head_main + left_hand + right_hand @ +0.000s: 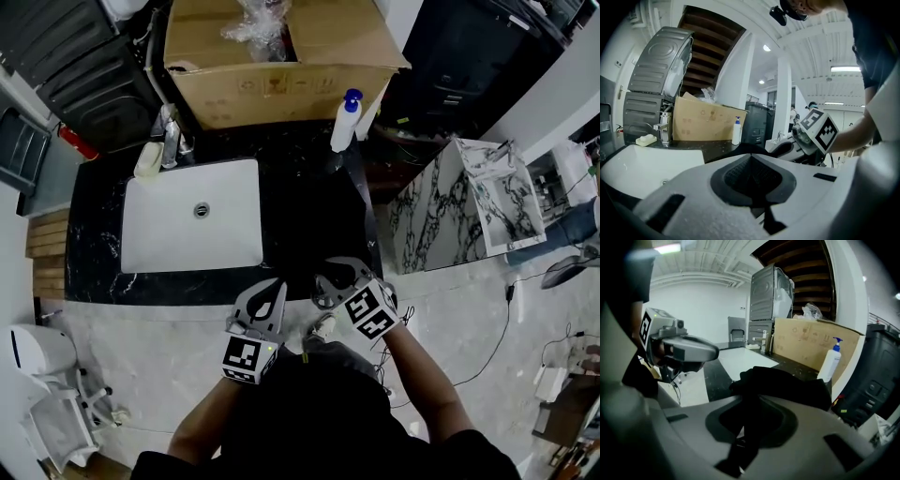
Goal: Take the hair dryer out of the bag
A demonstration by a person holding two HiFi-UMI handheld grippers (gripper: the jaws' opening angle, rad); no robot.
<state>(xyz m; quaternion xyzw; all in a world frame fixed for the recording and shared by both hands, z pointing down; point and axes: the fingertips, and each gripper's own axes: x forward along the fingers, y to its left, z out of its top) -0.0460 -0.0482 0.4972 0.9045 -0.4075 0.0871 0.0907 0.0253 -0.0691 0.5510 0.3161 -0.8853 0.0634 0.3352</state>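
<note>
A black bag lies on the dark countertop to the right of the sink; in the head view it barely stands out from the stone. My right gripper is at the counter's front edge and points down at the bag. In the right gripper view a fold of the black fabric runs between its jaws, which are shut on it. My left gripper hangs just left of it, shut with nothing in it. No hair dryer is in sight.
A white sink basin with a faucet and a soap dish fills the counter's left half. Behind stand a cardboard box and a pump bottle. A marble-patterned block stands on the floor to the right.
</note>
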